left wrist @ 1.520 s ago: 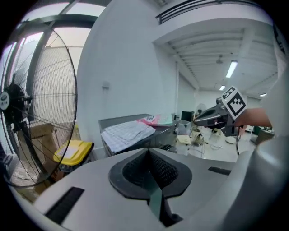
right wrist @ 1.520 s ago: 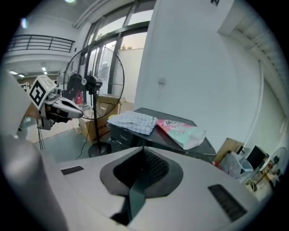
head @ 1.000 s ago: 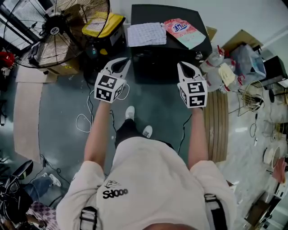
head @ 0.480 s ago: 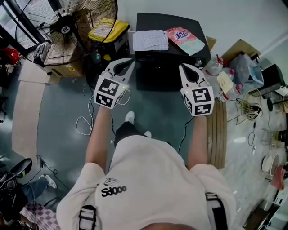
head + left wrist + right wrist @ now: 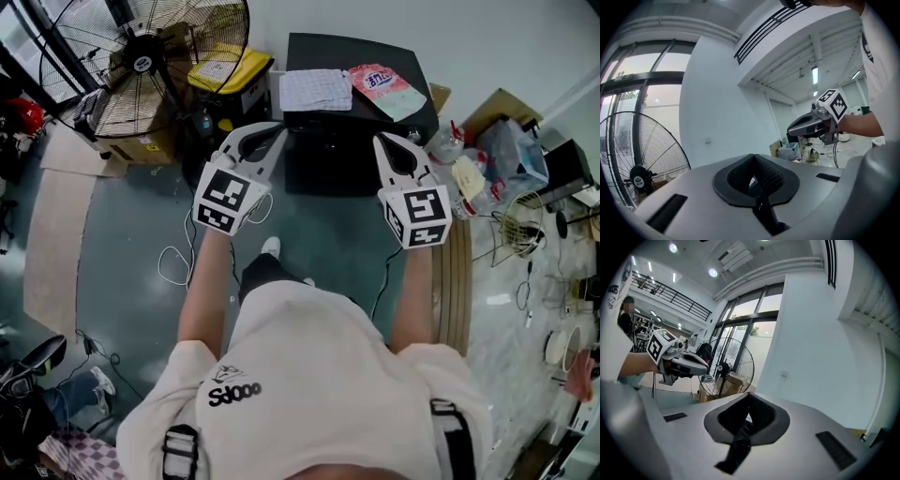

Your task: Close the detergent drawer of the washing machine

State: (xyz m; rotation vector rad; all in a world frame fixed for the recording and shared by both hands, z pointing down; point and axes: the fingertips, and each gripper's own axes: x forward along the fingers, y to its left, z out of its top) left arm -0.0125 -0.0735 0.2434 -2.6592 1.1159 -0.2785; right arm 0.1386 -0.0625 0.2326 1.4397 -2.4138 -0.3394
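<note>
The black washing machine [image 5: 361, 56] stands at the top middle of the head view, with a checked cloth [image 5: 317, 89] and a pink detergent pouch [image 5: 386, 89] on its lid. Its dark front [image 5: 328, 164] is seen steeply from above, and the drawer cannot be made out. My left gripper [image 5: 275, 128] hangs before the machine's left front corner, shut and empty. My right gripper [image 5: 381, 140] hangs before the right part of the front, also shut and empty. Each gripper view shows its own jaws closed, left [image 5: 753, 158] and right [image 5: 749, 395], pointing level at a white wall.
A big floor fan [image 5: 141, 61] and a yellow box [image 5: 225, 70] stand left of the machine. Bags and bottles [image 5: 487, 150] crowd the right side. Cables [image 5: 173, 258] lie on the grey floor, and a wooden board [image 5: 450, 281] lies at the right.
Both grippers have risen and come a little nearer the machine's top edge, still side by side and still shut.
</note>
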